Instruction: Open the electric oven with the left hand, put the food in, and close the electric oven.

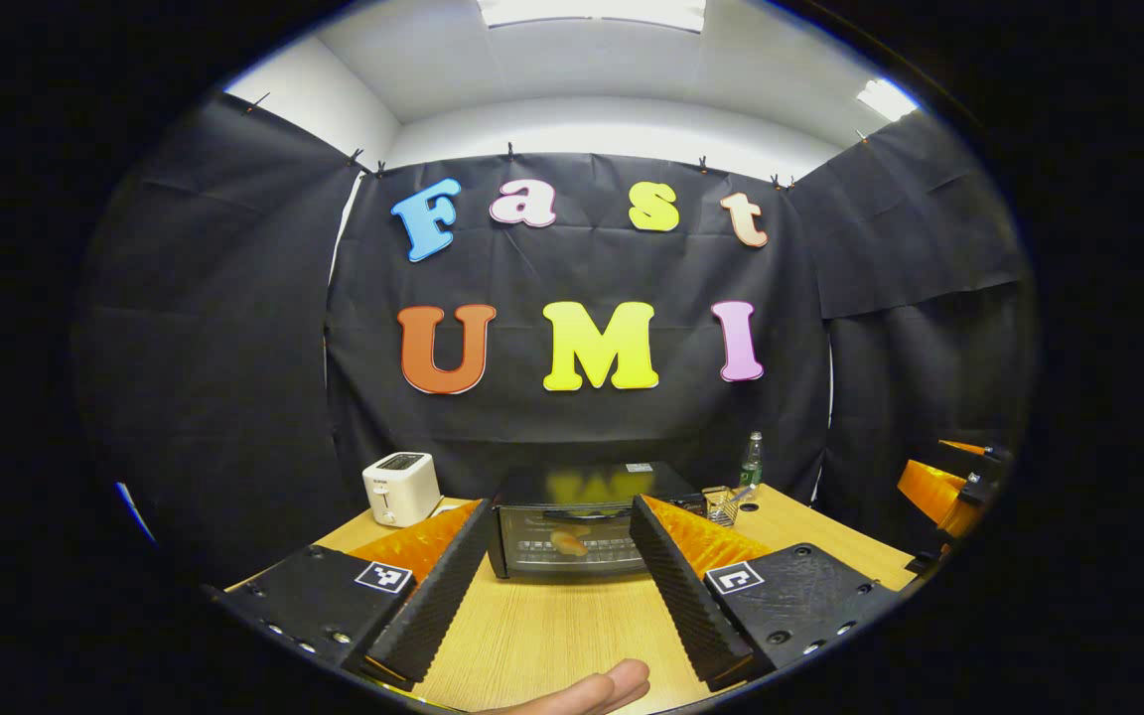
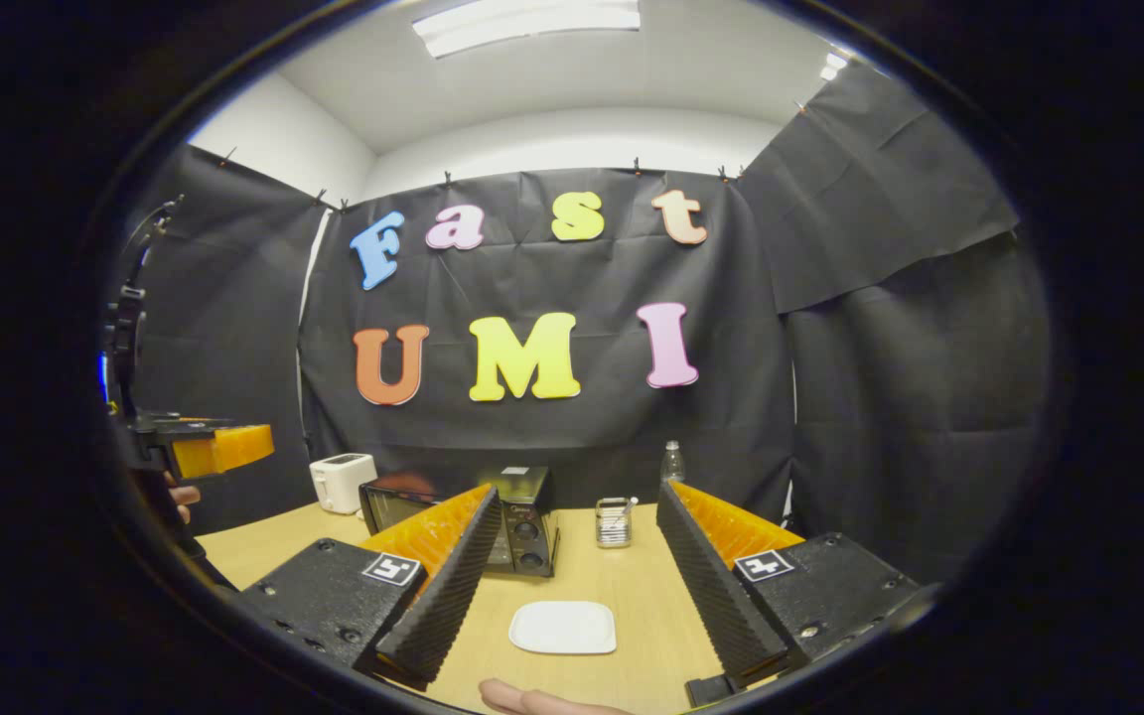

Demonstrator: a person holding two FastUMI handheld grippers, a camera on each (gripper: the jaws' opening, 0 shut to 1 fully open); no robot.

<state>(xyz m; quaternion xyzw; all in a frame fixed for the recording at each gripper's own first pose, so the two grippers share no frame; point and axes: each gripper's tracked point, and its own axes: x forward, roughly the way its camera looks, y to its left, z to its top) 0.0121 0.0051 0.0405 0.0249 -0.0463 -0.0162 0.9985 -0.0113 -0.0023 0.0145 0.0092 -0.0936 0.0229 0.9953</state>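
Both my jaws stand spread and empty above the pale wooden desk (image 1: 552,626). The black glass-fronted electric oven (image 1: 572,531) sits closed ahead of my left gripper (image 1: 557,581), pale food visible behind its door. The white square plate (image 2: 563,628) lies bare below my right gripper (image 2: 572,586). I judge any careless nudge could shift the oven.

Left claw's fingers (image 1: 453,586) cover both ends of the electric oven (image 1: 572,536); the food (image 1: 569,541) behind its glass is a blur. Fingertip (image 1: 622,683) cut off at the bottom edge.
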